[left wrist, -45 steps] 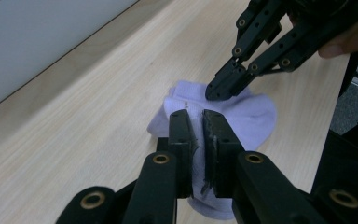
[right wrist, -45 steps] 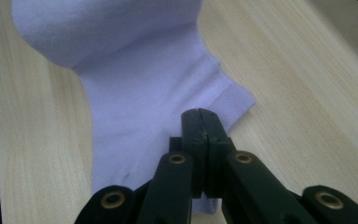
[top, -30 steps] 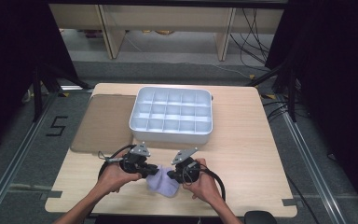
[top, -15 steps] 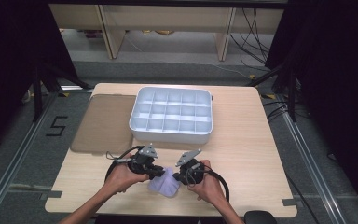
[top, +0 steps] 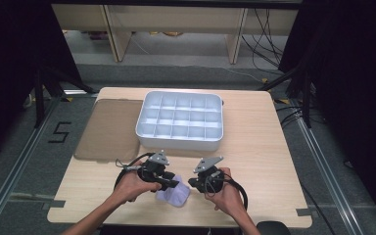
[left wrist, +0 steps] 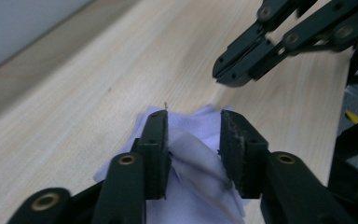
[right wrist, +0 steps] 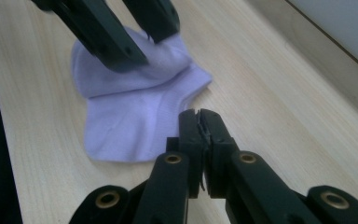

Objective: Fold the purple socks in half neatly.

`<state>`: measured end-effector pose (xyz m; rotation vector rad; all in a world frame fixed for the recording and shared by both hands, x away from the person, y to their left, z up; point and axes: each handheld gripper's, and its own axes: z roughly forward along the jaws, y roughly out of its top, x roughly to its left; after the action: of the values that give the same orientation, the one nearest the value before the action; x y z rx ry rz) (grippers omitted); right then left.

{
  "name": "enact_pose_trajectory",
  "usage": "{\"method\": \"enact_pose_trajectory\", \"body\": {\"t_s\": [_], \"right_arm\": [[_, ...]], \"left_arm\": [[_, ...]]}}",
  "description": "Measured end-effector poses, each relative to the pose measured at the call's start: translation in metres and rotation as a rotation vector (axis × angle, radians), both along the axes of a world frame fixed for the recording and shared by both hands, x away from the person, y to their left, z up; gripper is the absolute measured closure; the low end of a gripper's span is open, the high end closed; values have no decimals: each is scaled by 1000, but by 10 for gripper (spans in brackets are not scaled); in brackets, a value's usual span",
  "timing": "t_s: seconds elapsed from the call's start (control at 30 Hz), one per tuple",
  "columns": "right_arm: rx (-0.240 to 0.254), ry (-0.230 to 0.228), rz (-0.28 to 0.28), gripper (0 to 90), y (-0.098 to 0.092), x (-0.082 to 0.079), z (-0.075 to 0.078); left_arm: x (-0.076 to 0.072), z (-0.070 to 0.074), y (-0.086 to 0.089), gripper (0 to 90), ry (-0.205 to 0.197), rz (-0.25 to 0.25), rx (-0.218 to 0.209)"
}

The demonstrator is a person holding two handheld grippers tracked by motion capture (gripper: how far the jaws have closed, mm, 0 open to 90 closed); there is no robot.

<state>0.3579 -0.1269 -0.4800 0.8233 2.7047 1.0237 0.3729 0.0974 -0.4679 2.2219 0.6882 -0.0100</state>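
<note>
Container: one white plastic organiser tray (top: 214,143) with a grid of small square compartments, on the far middle of the table; four rows of five, twenty compartments by my count, and those whose floors show from the high view hold nothing.
Mat: one flat brown rectangular mat (top: 108,128) lies on the table's left side, its right edge touching or tucked just under the tray's left wall; I cannot tell which.
Table: one light wooden table (top: 254,132), bare wood to the right of the tray.
Sock: one pale lilac ankle sock (right wrist: 121,116), folded over on itself, lies flat on the near edge of the table, between the two hands and well apart from the tray.
Left gripper (left wrist: 193,126): its jaws have just been opening and now stand apart, with a raised fold of the sock between them. The left jaw lies against the cloth; the right jaw shows a gap beside the fold, so the pads do not clamp it.
Right gripper (right wrist: 199,114): jaws pressed together with nothing between them, the tips just beside the sock's right edge, above bare wood, not touching the cloth.
Hands: two, one on each gripper, coming in from the near edge; the left hand (top: 136,183) is near the sock's left side, the right hand (top: 223,193) to its right.
Count: one tray, one mat, one sock, two grippers.
</note>
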Motion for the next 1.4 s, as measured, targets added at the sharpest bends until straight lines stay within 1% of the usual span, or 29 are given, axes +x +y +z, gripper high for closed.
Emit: {"method": "enact_pose_trajectory", "body": {"t_s": [0.03, 0.13, 0.17, 0.2, 0.23, 0.27, 0.33, 0.37, 0.4, 0.43, 0.5, 0.53, 0.57, 0.63, 0.7, 0.77, 0.87, 0.9, 0.93, 0.97, 1.0, 1.07, 1.1, 1.17, 1.2, 1.27, 1.3, 1.37, 1.4], "right_arm": [[8, -10, -15, 884, -1, 0, -1], [11, -1, -14, 883, -2, 1, 2], [8, 4, -5, 881, -3, 1, 3], [16, -20, 25, 877, -3, 3, 2], [14, -23, 20, 877, -4, 3, 1], [29, -2, -15, 874, -4, 1, 3], [32, -8, -25, 875, -5, 1, 4], [32, -8, -25, 875, -5, 1, 4], [36, -28, -5, 874, -6, 3, 5], [36, -28, -5, 874, -6, 3, 5], [41, -17, -31, 862, -5, 1, 8], [44, -28, -14, 861, -6, 1, 11], [44, -28, -14, 861, -6, 1, 11], [63, -40, -19, 861, -4, -1, 13], [78, -42, -10, 862, -2, -2, 15], [74, -36, 13, 865, 1, -4, 18], [85, -39, 38, 871, 9, -8, 18], [85, -39, 38, 871, 9, -8, 18], [69, -30, 48, 873, 10, -9, 19], [87, -39, 54, 875, 12, -9, 17], [78, -35, 79, 877, 14, -10, 20], [82, -27, 77, 878, 15, -11, 21], [89, -39, 89, 877, 17, -11, 20], [92, -18, 93, 877, 21, -12, 19], [90, -23, 106, 877, 23, -11, 18], [81, -17, 122, 877, 30, -11, 14], [75, -12, 129, 877, 32, -10, 13], [56, 0, 134, 877, 37, -11, 9], [12, 1, 142, 877, 38, -11, 4]], "left_arm": [[-1, 4, 2, 617, -2, -1, -19], [-1, 10, 7, 617, -8, 6, -43], [-1, 12, 11, 623, -15, 11, -43], [1, 13, 13, 634, -20, 3, -45], [1, 14, 15, 634, -16, 7, -57], [1, 17, 21, 651, -24, 21, -81], [1, 19, 25, 669, -33, 21, -81], [1, 19, 26, 669, -43, 30, -73], [1, 19, 29, 719, -64, 30, -47], [1, 17, 32, 719, -86, 25, -16], [1, 10, 35, 751, -74, 24, -3], [1, 0, 36, 765, -53, 20, -5], [1, 0, 36, 772, -53, 20, -5], [-1, -10, 37, 784, -44, 12, 25], [-3, -18, 37, 810, -40, 1, 35], [-6, -23, 35, 823, -46, -34, 73], [-13, -28, 31, 845, -46, -71, 96], [-17, -30, 30, 845, -37, -72, 98], [-20, -32, 29, 848, -46, -89, 104], [-24, -32, 27, 847, -38, -85, 97], [-28, -32, 25, 844, -47, -89, 100], [-30, -32, 24, 844, -60, -89, 109], [-31, -33, 23, 843, -65, -93, 115], [-32, -33, 21, 842, -59, -87, 105], [-33, -34, 21, 840, -48, -71, 100], [-33, -34, 21, 837, -51, -73, 101], [-32, -34, 22, 837, -60, -83, 103], [-33, -34, 22, 836, -52, -72, 95], [-33, -35, 22, 836, -45, -65, 91]]}}
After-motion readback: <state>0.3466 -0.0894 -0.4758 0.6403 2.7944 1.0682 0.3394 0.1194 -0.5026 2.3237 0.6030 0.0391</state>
